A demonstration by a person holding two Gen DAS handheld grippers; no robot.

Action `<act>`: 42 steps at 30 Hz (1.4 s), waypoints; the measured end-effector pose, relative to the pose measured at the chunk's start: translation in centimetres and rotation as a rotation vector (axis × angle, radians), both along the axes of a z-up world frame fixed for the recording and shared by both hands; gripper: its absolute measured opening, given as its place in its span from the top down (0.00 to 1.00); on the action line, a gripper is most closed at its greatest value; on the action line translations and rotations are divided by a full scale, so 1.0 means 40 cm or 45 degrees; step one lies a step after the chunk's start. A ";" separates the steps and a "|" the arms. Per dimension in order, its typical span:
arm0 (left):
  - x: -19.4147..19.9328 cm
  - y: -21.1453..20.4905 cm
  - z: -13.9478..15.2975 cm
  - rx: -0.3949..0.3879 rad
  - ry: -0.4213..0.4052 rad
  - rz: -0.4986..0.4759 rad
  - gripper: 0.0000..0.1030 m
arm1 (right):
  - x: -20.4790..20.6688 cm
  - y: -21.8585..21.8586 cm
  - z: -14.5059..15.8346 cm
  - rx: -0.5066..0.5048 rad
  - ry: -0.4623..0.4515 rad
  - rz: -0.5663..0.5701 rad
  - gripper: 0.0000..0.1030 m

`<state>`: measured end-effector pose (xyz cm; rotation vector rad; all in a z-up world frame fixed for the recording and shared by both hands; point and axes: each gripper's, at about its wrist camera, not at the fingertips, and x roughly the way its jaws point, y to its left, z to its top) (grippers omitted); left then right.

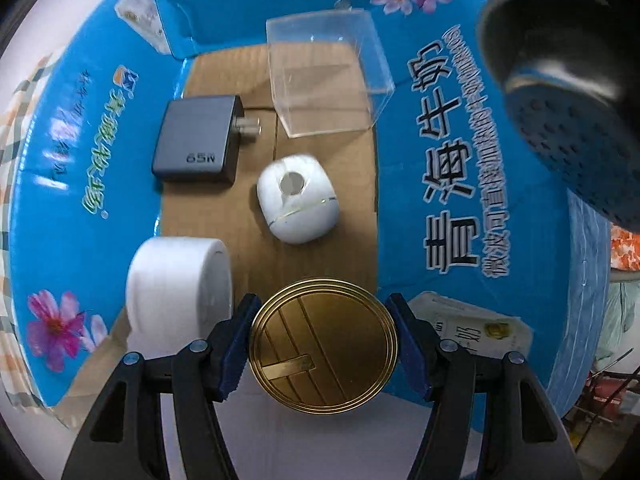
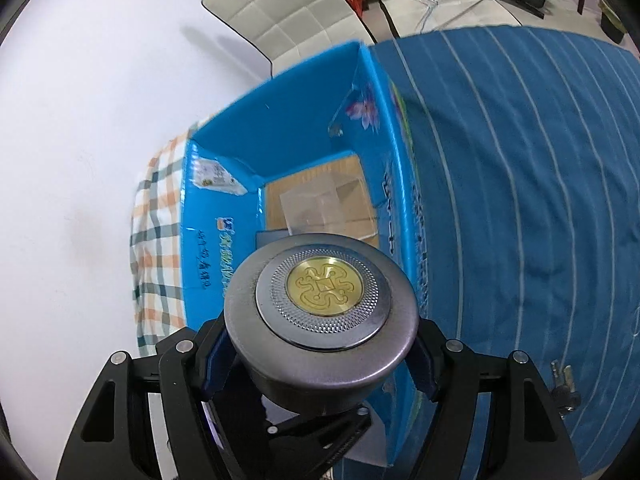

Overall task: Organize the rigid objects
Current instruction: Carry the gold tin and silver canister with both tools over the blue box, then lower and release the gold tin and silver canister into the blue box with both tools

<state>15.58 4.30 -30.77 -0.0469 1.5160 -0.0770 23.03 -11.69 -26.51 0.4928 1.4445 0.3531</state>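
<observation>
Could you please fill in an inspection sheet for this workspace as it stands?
Surface: white table, blue striped cloth.
Job's things: blue carton holds grey charger, white case, clear box, white roll.
Clutter: keys on the cloth.
Tongs: left tongs grip a gold disc; right tongs grip a grey round tin.
Cables: nothing seen.
Surroundings: white padded chair.

"65W" on dark charger (image 1: 196,140); "青海牛奶" on blue box (image 1: 448,152).
</observation>
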 end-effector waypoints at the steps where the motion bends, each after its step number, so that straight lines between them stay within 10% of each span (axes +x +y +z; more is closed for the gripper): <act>1: 0.000 0.000 -0.011 -0.001 0.014 0.004 0.40 | 0.000 0.015 -0.011 -0.003 0.008 0.004 0.28; 12: -0.008 0.030 0.005 -0.047 0.024 0.070 0.40 | 0.001 0.033 -0.059 -0.026 0.036 0.002 0.28; 16: 0.006 0.082 0.051 -0.063 -0.039 0.108 0.01 | -0.001 0.028 -0.048 -0.021 0.031 0.005 0.28; 26: 0.098 0.135 0.197 0.019 -0.220 0.083 0.00 | 0.047 0.016 0.017 0.024 -0.027 -0.012 0.28; 42: 0.292 0.235 0.153 0.107 -0.209 0.036 0.00 | 0.342 0.165 -0.082 -0.146 -0.089 0.152 0.28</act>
